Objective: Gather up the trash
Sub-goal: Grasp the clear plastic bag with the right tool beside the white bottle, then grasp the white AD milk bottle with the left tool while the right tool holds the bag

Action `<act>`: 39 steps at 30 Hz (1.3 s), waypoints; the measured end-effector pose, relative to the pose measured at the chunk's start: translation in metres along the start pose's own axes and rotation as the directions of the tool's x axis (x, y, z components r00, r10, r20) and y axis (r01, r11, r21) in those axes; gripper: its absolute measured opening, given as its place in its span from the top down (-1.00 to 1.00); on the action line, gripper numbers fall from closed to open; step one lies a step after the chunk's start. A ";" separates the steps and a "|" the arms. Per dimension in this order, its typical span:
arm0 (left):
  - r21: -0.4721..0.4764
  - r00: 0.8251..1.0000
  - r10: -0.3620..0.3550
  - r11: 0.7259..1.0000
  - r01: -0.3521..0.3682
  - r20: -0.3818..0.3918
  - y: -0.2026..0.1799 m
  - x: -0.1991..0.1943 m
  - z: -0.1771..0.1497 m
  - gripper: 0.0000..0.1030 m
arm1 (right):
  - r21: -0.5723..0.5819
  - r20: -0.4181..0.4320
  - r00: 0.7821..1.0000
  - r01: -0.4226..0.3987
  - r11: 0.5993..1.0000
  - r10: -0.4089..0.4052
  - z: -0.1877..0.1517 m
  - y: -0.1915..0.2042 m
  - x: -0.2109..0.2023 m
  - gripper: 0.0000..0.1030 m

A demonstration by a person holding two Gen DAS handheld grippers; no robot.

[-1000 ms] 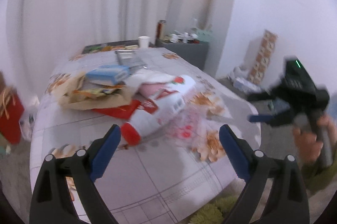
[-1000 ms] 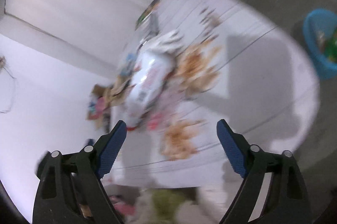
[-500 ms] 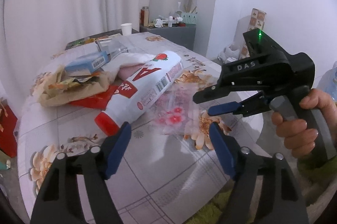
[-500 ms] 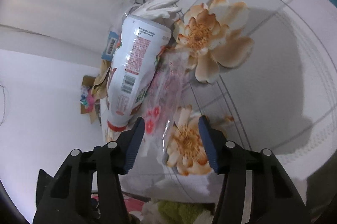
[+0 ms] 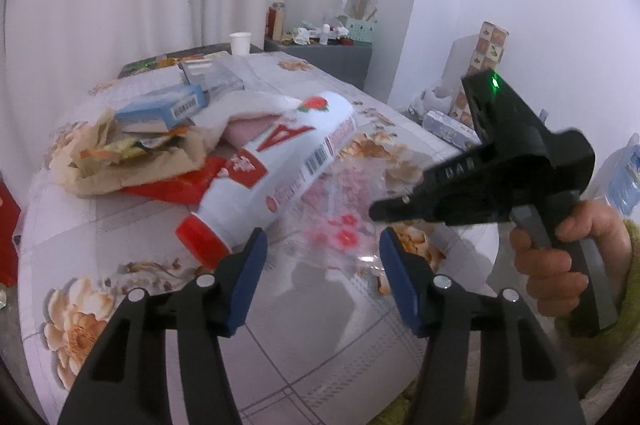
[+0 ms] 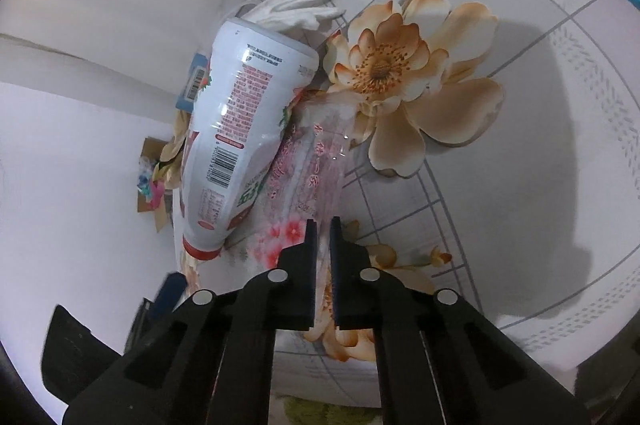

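A clear wrapper (image 6: 316,161) printed with pink flowers lies flat on the desk (image 6: 500,185), its long side touching a white bottle (image 6: 236,137) that lies on its side with its red cap (image 5: 200,241) toward the desk's near edge. The right claw (image 6: 323,225) has just been closing and is now clenched on the wrapper's near end; the film shows in the thin slit between its black fingers (image 6: 306,265). In the left wrist view the same wrapper (image 5: 344,221) spreads between the bottle (image 5: 280,165) and the right claw (image 5: 374,213), whose tip meets the film's right edge. A hand (image 5: 560,257) in a green sleeve (image 5: 628,265) grips that claw's handle.

The left claw (image 5: 320,255) hangs over the desk (image 5: 320,337) just short of the wrapper. Its jaws have just been closing too, yet they stand apart with nothing between the blue pads (image 5: 248,277); the left pad sits just beside the cap.

Behind the bottle lies a heap: crumpled brown paper (image 5: 132,161) holding scraps, a red packet (image 5: 176,185) under it, a blue box (image 5: 160,109), and a white cloth (image 5: 248,109). A white glove (image 6: 300,7) rests against the bottle's base. A paper cup (image 5: 240,43) stands at the desk's far end. The desk's cover bears orange flowers (image 6: 400,73).
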State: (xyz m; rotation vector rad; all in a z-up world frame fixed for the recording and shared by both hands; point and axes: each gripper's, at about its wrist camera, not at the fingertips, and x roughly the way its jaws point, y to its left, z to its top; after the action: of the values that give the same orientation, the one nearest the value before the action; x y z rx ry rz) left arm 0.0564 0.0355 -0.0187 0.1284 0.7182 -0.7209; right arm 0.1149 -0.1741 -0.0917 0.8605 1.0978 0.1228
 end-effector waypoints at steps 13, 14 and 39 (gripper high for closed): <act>-0.150 0.997 0.071 0.986 -0.073 -0.022 0.055 0.013 0.033 -0.12 | -0.014 0.046 0.998 0.039 0.999 -0.038 -0.007 -0.033 -0.039 0.97; -0.177 0.997 0.057 0.982 -0.064 -0.044 0.061 0.019 0.034 -0.15 | -0.009 0.051 0.998 0.036 0.999 -0.036 -0.007 -0.036 -0.042 0.97; -0.192 0.960 -0.169 0.973 0.127 -0.223 0.009 0.053 0.065 -0.55 | -0.031 0.017 0.999 -0.029 0.999 0.030 0.014 -0.065 -0.075 0.90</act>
State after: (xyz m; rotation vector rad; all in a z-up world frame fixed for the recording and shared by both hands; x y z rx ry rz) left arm 0.1264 -0.0101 -0.0049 -0.0018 1.0265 -0.7894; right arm 0.0701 -0.2623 -0.0775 0.8489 1.0652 0.1561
